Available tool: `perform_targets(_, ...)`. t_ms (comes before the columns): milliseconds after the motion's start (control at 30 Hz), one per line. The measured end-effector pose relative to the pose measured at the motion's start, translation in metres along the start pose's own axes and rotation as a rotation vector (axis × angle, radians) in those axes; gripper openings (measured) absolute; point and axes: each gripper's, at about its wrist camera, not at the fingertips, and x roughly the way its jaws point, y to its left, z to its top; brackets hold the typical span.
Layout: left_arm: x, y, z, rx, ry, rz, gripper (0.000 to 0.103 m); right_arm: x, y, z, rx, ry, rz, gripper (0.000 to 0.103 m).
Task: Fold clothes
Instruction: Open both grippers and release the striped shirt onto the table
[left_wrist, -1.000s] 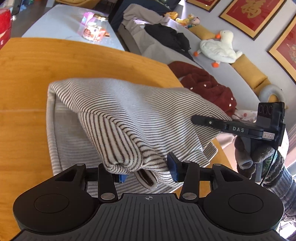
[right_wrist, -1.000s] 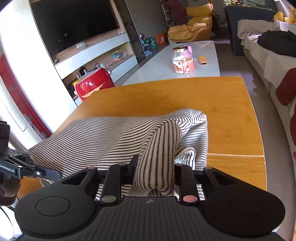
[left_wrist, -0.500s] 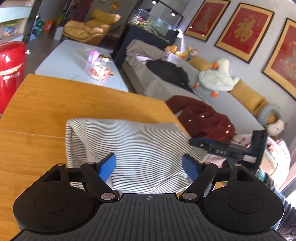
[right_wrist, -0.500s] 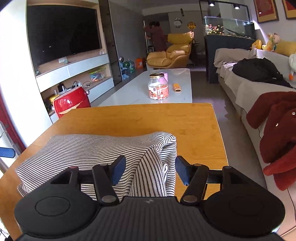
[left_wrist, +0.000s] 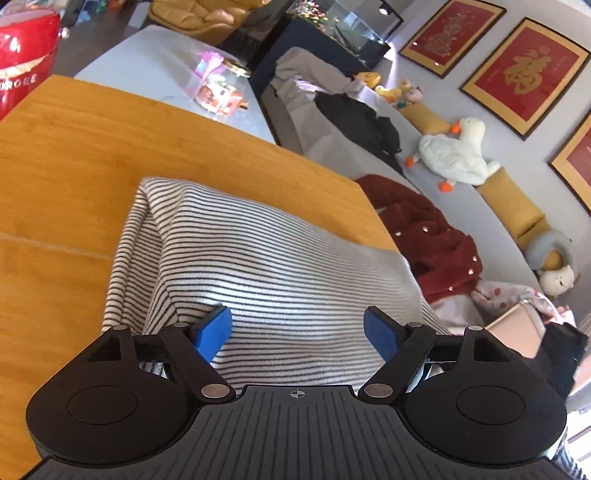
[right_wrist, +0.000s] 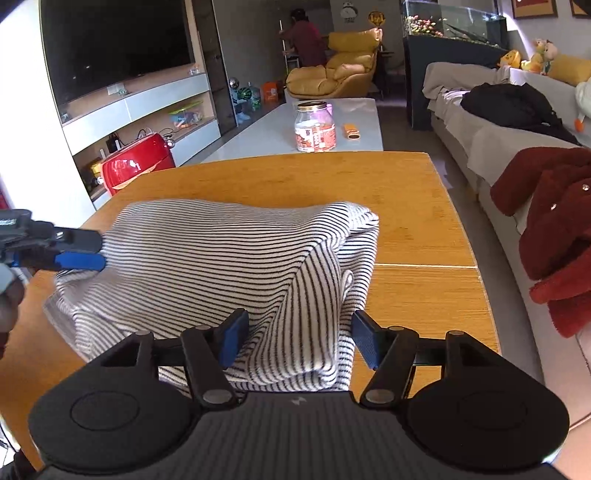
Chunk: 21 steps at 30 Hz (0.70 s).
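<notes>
Warm orange wood with a fine grain makes up the table (right_wrist: 417, 206), which is smooth, has rounded corners and shows one thin seam line crossing its top. Behind it stand a pale low table with a glass jar (right_wrist: 315, 127), a grey sofa (left_wrist: 332, 140) carrying a fuzzy dark red coat (left_wrist: 432, 240), and a white plush duck (left_wrist: 452, 153).

On the table lies the shirt (right_wrist: 229, 258), a soft knit in white with thin dark stripes, folded into a thick, rounded stack. It reaches from near the table's right edge across toward the left edge. One loose layer droops in a diagonal fold at the stack's right end.

My left gripper (left_wrist: 297, 332) has its jaws spread but easing inward, blue pads clear of the cloth. The striped knit lies between and beneath them, and nothing is clamped. In the right wrist view this gripper (right_wrist: 83, 253) shows at the shirt's left end.

My right gripper (right_wrist: 299, 339) has its jaws widening. The drooping fold sits between the blue pads without being pinched.

The near edge of the shirt is hidden behind both black gripper bodies. My left hand is cut off at the frame edge.
</notes>
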Motion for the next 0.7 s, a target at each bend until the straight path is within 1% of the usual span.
perform_targets(33, 0.002, 0.002, 0.007, 0.005, -0.008, 0.027, 0.084, -0.004, 0.002, 0.001, -0.001, -0.012, 0.016, 0.065)
perform_targets(100, 0.003, 0.001, 0.019, 0.008, -0.020, 0.082, 0.086, -0.014, 0.007, 0.005, -0.010, -0.047, 0.040, 0.071)
perform_targets(133, 0.001, -0.002, 0.021, 0.014, -0.029, 0.102, 0.089, -0.019, 0.008, 0.008, -0.019, -0.071, 0.039, 0.080)
perform_targets(167, -0.003, -0.006, 0.021, 0.024, -0.037, 0.106, 0.092, -0.025, 0.007, 0.012, -0.031, -0.101, 0.030, 0.087)
perform_targets(200, -0.009, -0.012, 0.018, 0.038, -0.043, 0.094, 0.095, -0.029, 0.005, 0.019, -0.041, -0.130, 0.017, 0.089)
perform_targets(267, -0.020, -0.025, 0.012, 0.066, -0.054, 0.071, 0.095, -0.028, -0.001, 0.031, -0.046, -0.153, -0.011, 0.091)
perform_targets(400, -0.027, -0.051, -0.006, 0.094, -0.031, -0.007, 0.095, 0.005, -0.009, 0.052, -0.082, -0.133, -0.068, 0.091)
perform_targets(500, -0.017, -0.062, -0.018, 0.084, 0.026, -0.065, 0.095, 0.036, -0.007, 0.058, -0.116, -0.080, -0.072, 0.091)
perform_targets(567, -0.006, -0.062, -0.023, 0.090, 0.059, -0.056, 0.095, 0.052, -0.001, 0.056, -0.151, -0.042, -0.078, 0.093)
perform_targets(633, 0.005, -0.054, -0.025, 0.078, 0.079, -0.041, 0.095, 0.062, 0.005, 0.048, -0.185, -0.005, -0.088, 0.093)
perform_targets(700, 0.014, -0.043, -0.025, 0.055, 0.088, -0.034, 0.095, 0.060, 0.006, 0.040, -0.174, -0.014, -0.090, 0.094)
